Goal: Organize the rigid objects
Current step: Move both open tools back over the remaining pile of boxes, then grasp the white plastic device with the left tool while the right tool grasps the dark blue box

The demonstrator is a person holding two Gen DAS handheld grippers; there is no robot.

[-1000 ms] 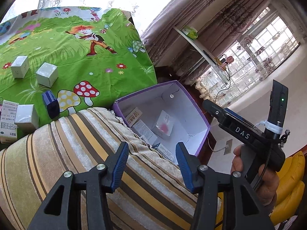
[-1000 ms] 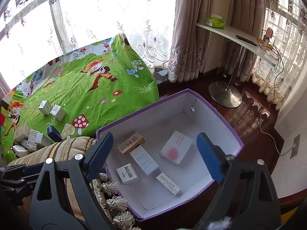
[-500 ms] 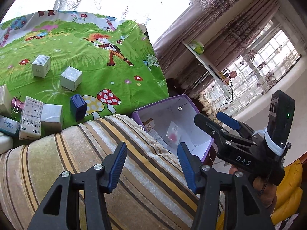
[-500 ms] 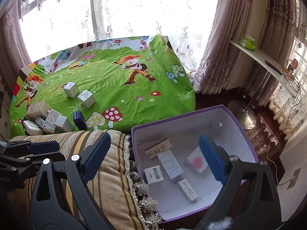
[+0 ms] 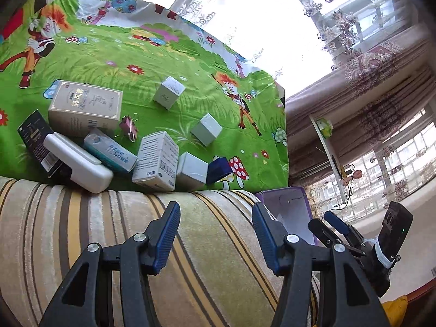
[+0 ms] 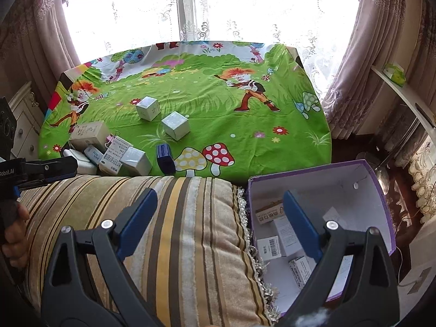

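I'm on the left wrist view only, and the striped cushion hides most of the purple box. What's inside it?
Observer: The right wrist view looks into the purple box. Several small cartons lie on its floor, one with its barcode facing up.
Operator: Is the right claw carrying anything?
Observer: No. The right claw is wide open with nothing between its fingers. It is over the striped cushion and the near edge of the box.
Operator: Any room left in the box?
Observer: Yes. The cartons sit toward the cushion side, and the floor near the far right corner looks bare.
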